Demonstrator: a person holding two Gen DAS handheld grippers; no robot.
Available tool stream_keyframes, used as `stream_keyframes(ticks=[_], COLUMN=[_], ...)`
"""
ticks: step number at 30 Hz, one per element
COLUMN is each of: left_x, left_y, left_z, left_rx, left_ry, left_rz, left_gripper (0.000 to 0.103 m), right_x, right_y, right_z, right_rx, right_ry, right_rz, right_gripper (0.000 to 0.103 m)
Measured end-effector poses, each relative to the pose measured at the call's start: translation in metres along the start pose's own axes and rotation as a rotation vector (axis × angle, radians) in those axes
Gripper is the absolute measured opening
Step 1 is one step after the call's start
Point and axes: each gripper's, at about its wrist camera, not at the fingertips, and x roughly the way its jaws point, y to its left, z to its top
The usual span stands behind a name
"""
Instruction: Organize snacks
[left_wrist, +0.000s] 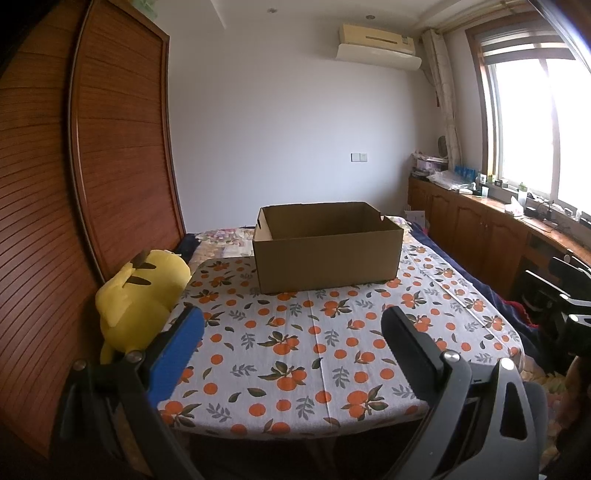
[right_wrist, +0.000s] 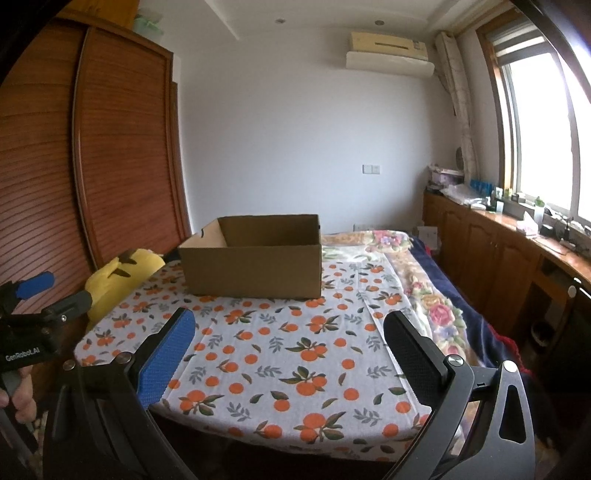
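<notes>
So a cardboard box (left_wrist: 327, 251) is set on the far part of a table covered with an orange-print cloth (left_wrist: 295, 350), top open, and nothing can be seen inside it from these angles. No snacks can be made out anywhere, so where they are can't be told. A yellow plush toy (left_wrist: 142, 306) is propped at the table's left edge, against a wooden slatted wardrobe (left_wrist: 122, 155).

The left gripper (left_wrist: 291, 325) is held over the near edge of the table, fingers spread wide with nothing between them, one pad blue and one black. Same deal for the right gripper (right_wrist: 290, 328), spread wide and empty, held a bit further right. In the right wrist view the left gripper is seen at the far left with a hand (right_wrist: 16, 397) wrapped around its handle.

A window (left_wrist: 535, 122) and low wooden cabinets (left_wrist: 480, 229) are lined along the right wall, and an air conditioner (left_wrist: 378, 46) is mounted high on the far wall
</notes>
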Motion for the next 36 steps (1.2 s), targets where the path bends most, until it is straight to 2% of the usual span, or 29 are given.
stream_keyframes(ticks=[36], left_x=[-0.0016], left_y=[0.0009], left_z=[0.0027], left_rx=[0.003], left_ry=[-0.011], left_rz=[0.006], left_gripper=[0.098], right_x=[0.0002], right_y=[-0.0007], right_z=[-0.0010], right_rx=[-0.008], right_ry=[-0.007], right_rz=[-0.005], right_gripper=[0.103])
